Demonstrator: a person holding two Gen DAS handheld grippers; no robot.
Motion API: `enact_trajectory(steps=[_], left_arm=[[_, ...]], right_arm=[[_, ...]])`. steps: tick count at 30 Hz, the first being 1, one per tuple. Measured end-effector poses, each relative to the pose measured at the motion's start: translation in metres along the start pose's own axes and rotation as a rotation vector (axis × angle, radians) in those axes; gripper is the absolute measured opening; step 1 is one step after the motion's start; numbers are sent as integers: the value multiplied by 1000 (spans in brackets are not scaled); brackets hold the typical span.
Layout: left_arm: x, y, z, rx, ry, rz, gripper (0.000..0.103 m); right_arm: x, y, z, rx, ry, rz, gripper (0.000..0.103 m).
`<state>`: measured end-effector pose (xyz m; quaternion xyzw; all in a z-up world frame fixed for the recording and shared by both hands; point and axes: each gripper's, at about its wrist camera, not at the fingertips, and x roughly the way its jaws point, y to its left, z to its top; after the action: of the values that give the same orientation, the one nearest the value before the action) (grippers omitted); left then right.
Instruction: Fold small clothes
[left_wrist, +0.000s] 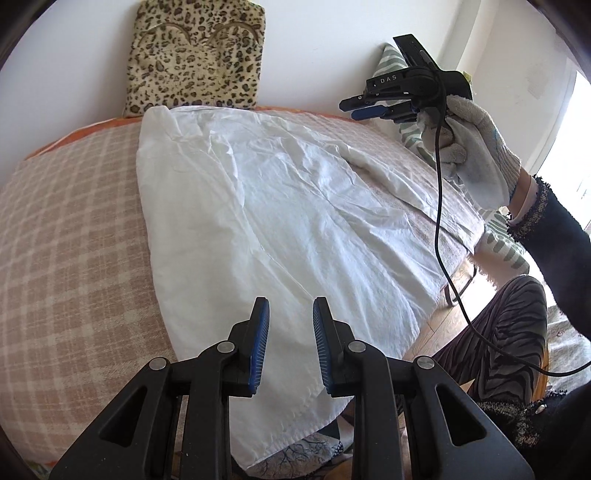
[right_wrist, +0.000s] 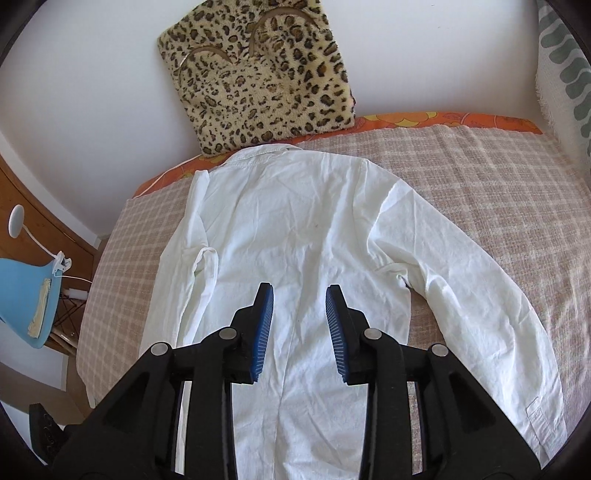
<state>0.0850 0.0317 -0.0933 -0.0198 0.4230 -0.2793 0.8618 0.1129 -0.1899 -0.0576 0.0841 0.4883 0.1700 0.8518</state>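
A white long-sleeved shirt (right_wrist: 295, 229) lies spread back-up on the pink checked bed cover (right_wrist: 480, 177), collar toward the wall. Its left sleeve (right_wrist: 197, 266) is folded in along the body. The right sleeve (right_wrist: 480, 295) stretches out down to the right. My right gripper (right_wrist: 300, 295) hovers above the middle of the shirt, open, with nothing between its blue pads. The left wrist view shows it raised in a gloved hand (left_wrist: 476, 162) over the far right of the bed. My left gripper (left_wrist: 291, 314) hangs over the shirt's (left_wrist: 277, 206) lower part, open and empty.
A leopard-print cushion (right_wrist: 258, 81) leans on the white wall behind the collar. A blue chair (right_wrist: 26, 295) with a white clip lamp stands left of the bed. A green-patterned cloth (right_wrist: 561, 55) hangs at the right. A black cable (left_wrist: 439, 221) and a person's striped trouser leg (left_wrist: 509, 332) are at the bed's edge.
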Motion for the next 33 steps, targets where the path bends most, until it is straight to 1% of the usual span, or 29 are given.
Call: enact_trajectory(steps=[1, 3, 5, 13, 15, 16, 19, 22, 25, 27, 33], left_arm=[[1, -2, 0, 2, 0, -3, 22], [4, -8, 0, 7, 2, -7, 27], [8, -15, 0, 20, 5, -12, 28], [23, -49, 2, 82, 6, -47, 28], [27, -58, 4, 92, 5, -58, 28], [29, -62, 5, 96, 5, -66, 28], [36, -77, 9, 110, 3, -88, 29], [45, -94, 15, 129, 4, -110, 33], [57, -114, 23, 165, 7, -140, 34], [65, -129, 28, 193, 8, -156, 37], [92, -170, 41, 256, 21, -212, 38]], right_arm=[[-6, -8, -4, 8, -3, -3, 31], [-17, -24, -12, 25, -12, -11, 31], [-28, -40, -20, 38, -21, -29, 31], [-73, -111, -46, 110, -52, -99, 32], [-85, -132, -53, 138, -60, -111, 34], [-90, -141, -56, 150, -63, -120, 37], [-103, -173, -68, 185, -67, -159, 38], [-112, -205, -80, 226, -62, -182, 38], [-118, -234, -92, 251, -52, -209, 38], [-121, -252, -102, 267, -40, -218, 38], [-124, -297, -133, 314, 9, -215, 38]])
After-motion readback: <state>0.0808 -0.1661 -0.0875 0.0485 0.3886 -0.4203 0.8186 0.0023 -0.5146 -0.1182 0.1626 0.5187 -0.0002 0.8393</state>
